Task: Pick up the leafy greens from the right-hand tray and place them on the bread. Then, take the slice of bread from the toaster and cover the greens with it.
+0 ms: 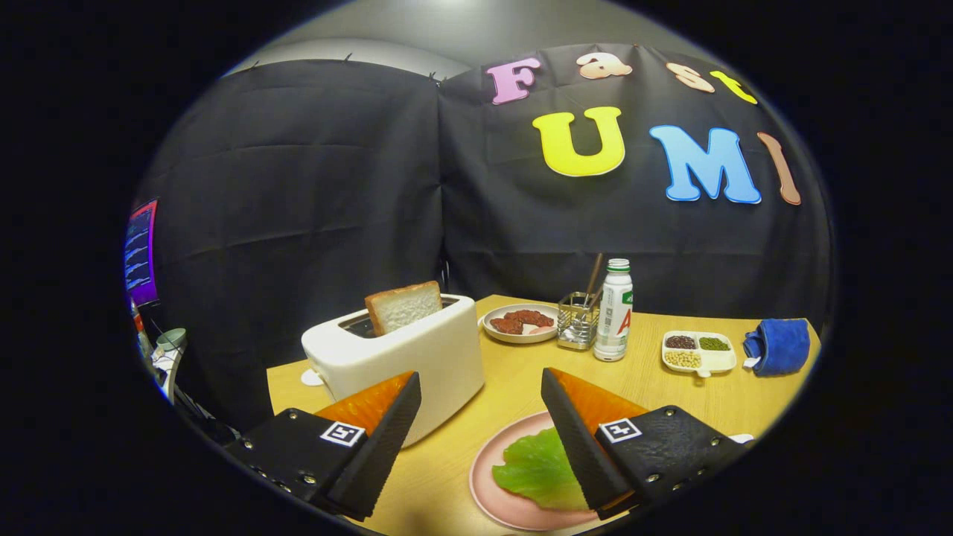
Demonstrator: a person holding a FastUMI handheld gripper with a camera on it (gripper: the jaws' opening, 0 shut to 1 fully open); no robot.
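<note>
My gripper [480, 387] hangs above the wooden table [670, 394] with its fingers spread wide, nothing between them. Under my right finger lies the leafy green [536, 469] on a pink plate [484, 491]; the finger covers part of the leaf, and I cannot tell whether it touches it. Whether bread lies under the leaf I cannot tell. Just ahead of my left finger stands the white toaster [417, 357], a slice of bread [403, 305] sticking up from its slot. Beyond the fingers: a plate of reddish-brown food [521, 322], a wire holder with sticks [578, 320], a white bottle [614, 309]. Further right, a divided tray of beans [698, 351] and a blue cloth [780, 346] near the table's far corner
</note>
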